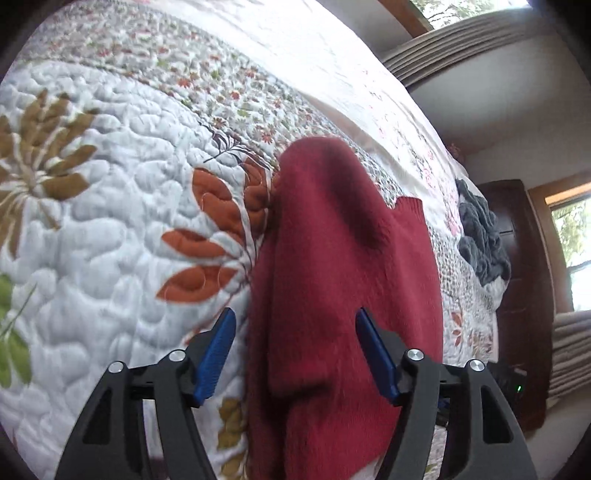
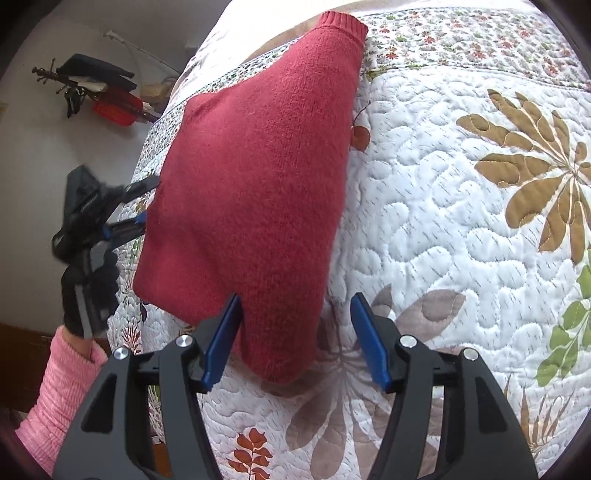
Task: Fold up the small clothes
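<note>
1 red sweater (image 2: pixel 255 177), floral quilt (image 2: pixel 443 206), 2 open grippers

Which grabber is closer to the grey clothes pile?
Left. The left gripper faces the grey clothes pile beyond the red sweater; the right gripper view doesn't show it.

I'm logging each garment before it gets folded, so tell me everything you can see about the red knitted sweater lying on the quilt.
The red knitted sweater is a small, fuzzy, wool-like garment in one deep red. A ribbed cuff or hem ends its far part. It lies partly folded on the white floral quilted bedspread, mostly flat with soft humps. Both grippers are open: the right gripper straddles its near corner, and the left gripper sits over its near end. Neither grips it.
</note>
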{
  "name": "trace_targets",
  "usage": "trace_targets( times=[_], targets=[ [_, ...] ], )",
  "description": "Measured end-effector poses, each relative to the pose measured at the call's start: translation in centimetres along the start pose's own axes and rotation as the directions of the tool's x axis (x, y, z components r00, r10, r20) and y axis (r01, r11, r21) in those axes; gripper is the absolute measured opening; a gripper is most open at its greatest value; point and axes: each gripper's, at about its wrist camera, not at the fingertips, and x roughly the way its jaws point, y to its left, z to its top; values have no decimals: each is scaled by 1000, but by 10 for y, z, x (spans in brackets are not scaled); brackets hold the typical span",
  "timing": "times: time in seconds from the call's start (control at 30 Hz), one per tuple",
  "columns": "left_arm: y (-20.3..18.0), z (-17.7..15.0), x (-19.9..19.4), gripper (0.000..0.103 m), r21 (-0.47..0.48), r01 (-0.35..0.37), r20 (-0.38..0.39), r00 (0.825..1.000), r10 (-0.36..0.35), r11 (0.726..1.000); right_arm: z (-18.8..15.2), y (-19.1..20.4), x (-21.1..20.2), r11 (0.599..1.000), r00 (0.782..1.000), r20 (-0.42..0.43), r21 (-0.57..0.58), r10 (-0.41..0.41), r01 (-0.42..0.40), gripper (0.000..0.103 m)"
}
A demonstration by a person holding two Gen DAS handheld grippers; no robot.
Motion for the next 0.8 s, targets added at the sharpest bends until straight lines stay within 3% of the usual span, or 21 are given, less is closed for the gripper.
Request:
trace_targets(
  times=[0.17,0.27,0.33,0.5,0.7,0.8],
  targets=[
    [3,12,23,68,-2,54,-36,998,-54,999,4,-2,-2,1000,1000,10,-3,13,-13,62],
    [-3,14,44,68,-20,177,-131,975,-178,984,10,-1,-6,1000,999,31,0,28,-28,64],
    [-10,10,54,71,9,183,-169,969,-179,983,16,-2,-8,999,998,46,11,50,-51,73],
    [-21,8,63,73,41,198,-199,962,-186,979,42,-12,2,992,993,58,68,102,-106,80],
    [-28,0,65,51,61,168,-171,973,-156,984,80,-26,41,976,988,9,155,153,-152,85],
    [-31,-5,60,43,71,177,-149,975,-165,982,89,-23,45,968,982,-1,173,187,-184,57]
  ],
)
